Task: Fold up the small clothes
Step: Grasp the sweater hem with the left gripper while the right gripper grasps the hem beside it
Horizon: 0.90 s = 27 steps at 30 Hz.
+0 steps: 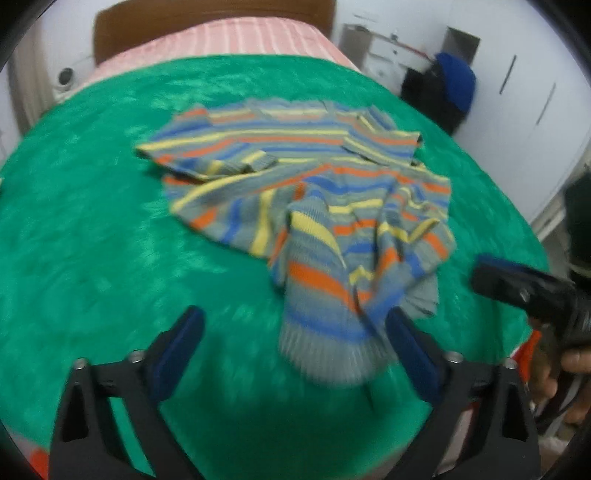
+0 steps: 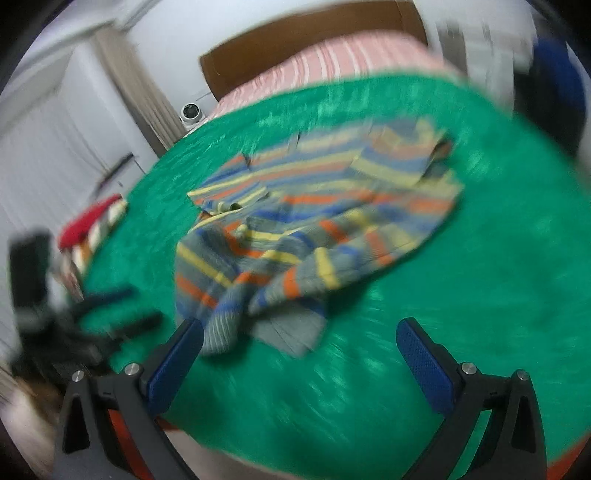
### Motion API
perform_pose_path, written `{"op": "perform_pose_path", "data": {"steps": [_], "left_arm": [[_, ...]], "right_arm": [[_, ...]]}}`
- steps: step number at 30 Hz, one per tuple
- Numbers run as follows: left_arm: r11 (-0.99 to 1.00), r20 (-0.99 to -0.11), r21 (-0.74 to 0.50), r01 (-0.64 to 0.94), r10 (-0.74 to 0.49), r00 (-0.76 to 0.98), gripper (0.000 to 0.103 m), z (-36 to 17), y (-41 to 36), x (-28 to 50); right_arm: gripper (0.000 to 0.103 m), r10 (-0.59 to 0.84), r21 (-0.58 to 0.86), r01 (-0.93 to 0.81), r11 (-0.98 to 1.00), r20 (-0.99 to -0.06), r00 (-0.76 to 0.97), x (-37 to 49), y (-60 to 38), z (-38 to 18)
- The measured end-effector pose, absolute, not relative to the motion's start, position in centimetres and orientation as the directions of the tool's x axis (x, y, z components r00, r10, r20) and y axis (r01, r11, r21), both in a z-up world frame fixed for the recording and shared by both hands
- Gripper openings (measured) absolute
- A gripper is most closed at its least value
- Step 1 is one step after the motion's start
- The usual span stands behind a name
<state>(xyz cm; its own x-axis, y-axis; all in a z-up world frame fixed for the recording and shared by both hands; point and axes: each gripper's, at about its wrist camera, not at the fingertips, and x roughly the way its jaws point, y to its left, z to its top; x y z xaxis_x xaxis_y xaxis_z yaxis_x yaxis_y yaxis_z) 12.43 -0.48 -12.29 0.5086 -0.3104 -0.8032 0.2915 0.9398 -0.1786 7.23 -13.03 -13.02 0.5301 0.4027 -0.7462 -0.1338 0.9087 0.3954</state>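
I see the striped sweater crumpled at twelve o'clock, its cuff between my open left gripper, and my right gripper open.

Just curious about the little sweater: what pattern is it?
The sweater has grey, blue, orange and yellow stripes, clearest in the left wrist view.

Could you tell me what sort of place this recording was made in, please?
Most likely a bedroom at home. The striped sweater lies crumpled on a green blanket spread over a bed with a brown headboard and pink striped bedding.
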Motion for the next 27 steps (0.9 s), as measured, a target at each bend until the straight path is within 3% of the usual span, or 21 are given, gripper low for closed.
{"op": "perform_pose_path", "data": {"steps": [1,2,3,4,5,9,13,16,19,21,22,23,25,27], "left_arm": [[0.938,-0.812,-0.175,0.301,-0.31,0.494,0.064,-13.0,-1.2,13.4],[0.937,-0.824,-0.174,0.304,-0.308,0.476,0.027,-13.6,-1.7,14.0],[0.932,-0.835,-0.193,0.307,-0.32,0.447,0.007,-14.2,-1.9,14.4],[0.926,-0.841,-0.231,0.299,-0.345,0.417,0.006,-14.4,-1.8,14.6],[0.925,-0.832,-0.256,0.282,-0.359,0.422,0.006,-13.9,-1.3,14.1],[0.902,-0.81,-0.295,0.315,-0.411,0.419,0.006,-10.1,2.6,9.6],[0.929,-0.879,-0.211,0.303,-0.316,0.358,0.012,-10.7,4.9,5.6],[0.95,-0.931,-0.038,0.311,-0.147,0.334,0.04,-13.6,4.5,4.3],[0.964,-0.936,-0.041,0.264,-0.13,0.327,0.047,-14.4,5.9,3.6],[0.97,-0.916,-0.117,0.214,-0.188,0.354,0.062,-13.6,7.1,3.9],[0.97,-0.902,-0.144,0.194,-0.209,0.378,0.068,-13.3,7.4,4.2],[0.968,-0.886,-0.169,0.186,-0.232,0.402,0.068,-13.1,7.4,4.6],[0.958,-0.878,-0.194,0.209,-0.265,0.399,0.063,-13.8,6.4,6.1],[0.938,-0.884,-0.206,0.279,-0.301,0.357,0.036,-14.6,3.7,8.0]], "right_arm": [[0.102,0.453,0.469,-0.101,0.877,-0.742,0.494,9.1,-12.9,-14.5],[0.091,0.485,0.515,-0.073,0.854,-0.737,0.472,10.3,-12.9,-15.6],[0.078,0.525,0.57,-0.04,0.82,-0.724,0.447,11.6,-13.0,-16.9],[0.038,0.566,0.617,-0.015,0.786,-0.71,0.419,12.6,-13.2,-18.1],[0.013,0.562,0.62,0.017,0.784,-0.723,0.402,12.8,-13.6,-18.5],[0.011,0.622,0.662,-0.032,0.749,-0.685,0.38,9.6,-17.4,-15.4],[0.011,0.583,0.58,-0.119,0.806,-0.744,0.327,4.7,-22.1,-12.7],[0.016,0.434,0.427,-0.092,0.9,-0.851,0.296,3.0,-24.3,-15.0],[0.038,0.343,0.352,-0.016,0.936,-0.9,0.27,2.0,-26.4,-17.8],[0.051,0.391,0.416,0.019,0.909,-0.868,0.305,0.9,-27.6,-17.6],[0.063,0.397,0.43,0.034,0.902,-0.858,0.325,0.5,-27.7,-17.3],[0.07,0.397,0.435,0.037,0.9,-0.851,0.343,0.2,-27.7,-17.0],[0.073,0.387,0.421,0.016,0.907,-0.847,0.364,0.1,-26.6,-16.8],[0.073,0.379,0.403,-0.005,0.915,-0.855,0.355,0.5,-25.4,-17.1]]}}
